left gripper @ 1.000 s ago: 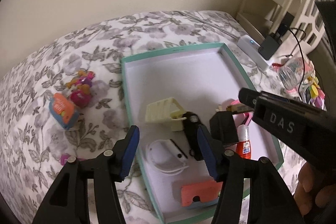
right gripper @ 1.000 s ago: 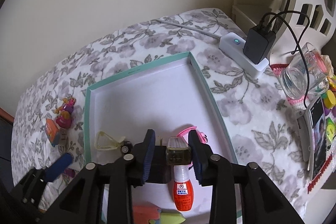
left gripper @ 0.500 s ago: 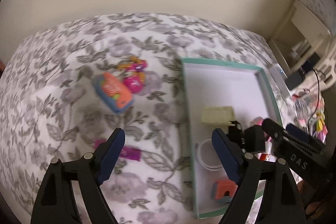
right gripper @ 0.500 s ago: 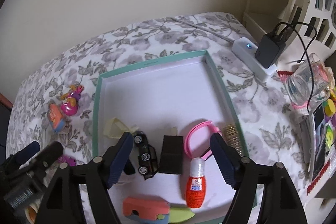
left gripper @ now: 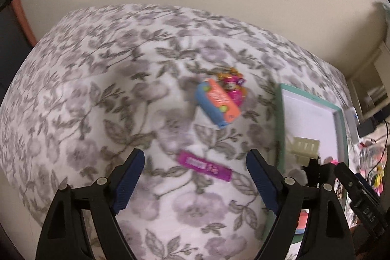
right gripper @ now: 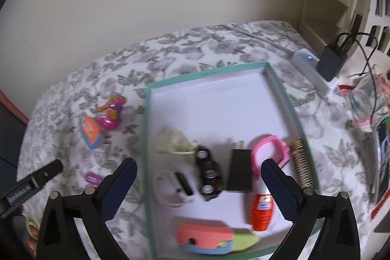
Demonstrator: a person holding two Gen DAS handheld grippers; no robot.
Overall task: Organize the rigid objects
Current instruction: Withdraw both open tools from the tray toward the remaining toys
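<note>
Both tongs are built from matte black plastic arms shaped as open triangular frames. The left tongs (left gripper: 195, 183) and right tongs (right gripper: 198, 189) are fitted with ribbed dark-blue pads (left gripper: 129, 180) and silver round screws (left gripper: 101, 180). White lettering is seen on one black body.

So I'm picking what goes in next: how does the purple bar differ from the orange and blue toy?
The purple bar is flat, slim and one colour; the orange and blue toy is chunkier and two-toned. The bar lies alone, in front of the open left gripper; the toy sits farther off, right beside a pink figure. Both lie on the floral cover, outside the tray.
</note>
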